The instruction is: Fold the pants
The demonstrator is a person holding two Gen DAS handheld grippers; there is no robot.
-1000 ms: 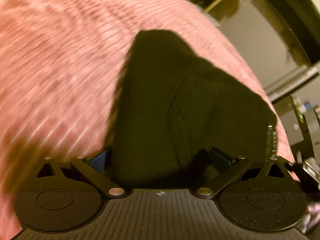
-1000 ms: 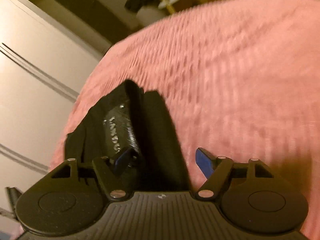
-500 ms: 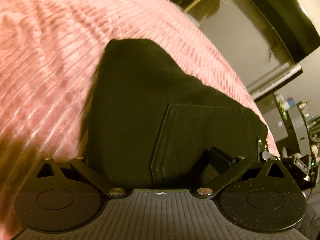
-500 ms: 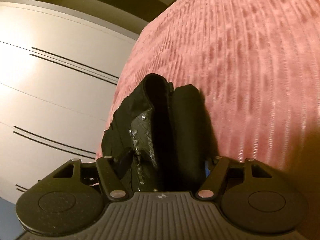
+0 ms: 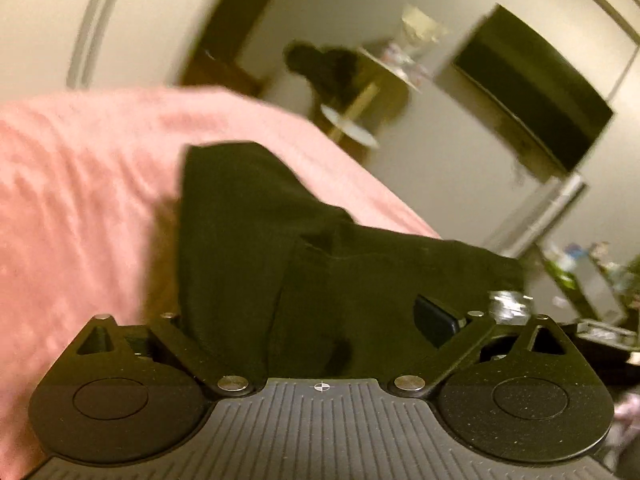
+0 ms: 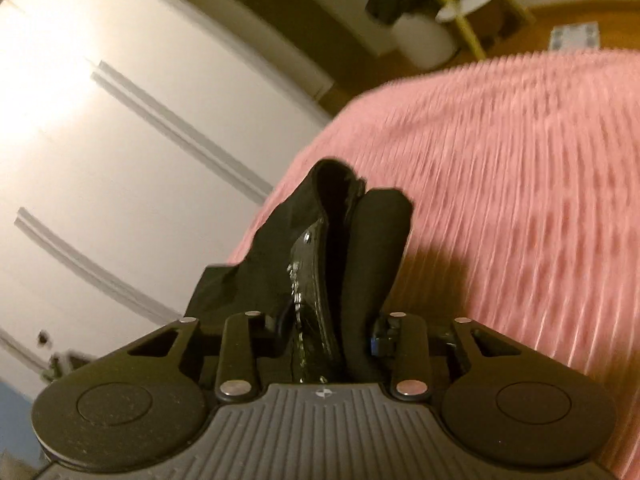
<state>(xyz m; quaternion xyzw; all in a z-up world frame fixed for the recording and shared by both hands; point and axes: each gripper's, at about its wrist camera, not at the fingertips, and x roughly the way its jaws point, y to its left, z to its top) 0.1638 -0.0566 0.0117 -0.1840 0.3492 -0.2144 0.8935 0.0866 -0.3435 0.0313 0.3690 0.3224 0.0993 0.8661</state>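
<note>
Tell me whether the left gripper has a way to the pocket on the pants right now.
Probably not without letting go. The left gripper has the black pants bunched between its jaws, and the pocket sits right at that spot, so it is close but the jaws are occupied. The right gripper is shut on the pants too.

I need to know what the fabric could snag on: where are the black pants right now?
In both wrist views the black pants sit between the fingers of the left gripper and the right gripper, over the pink bedspread's edge.
</note>
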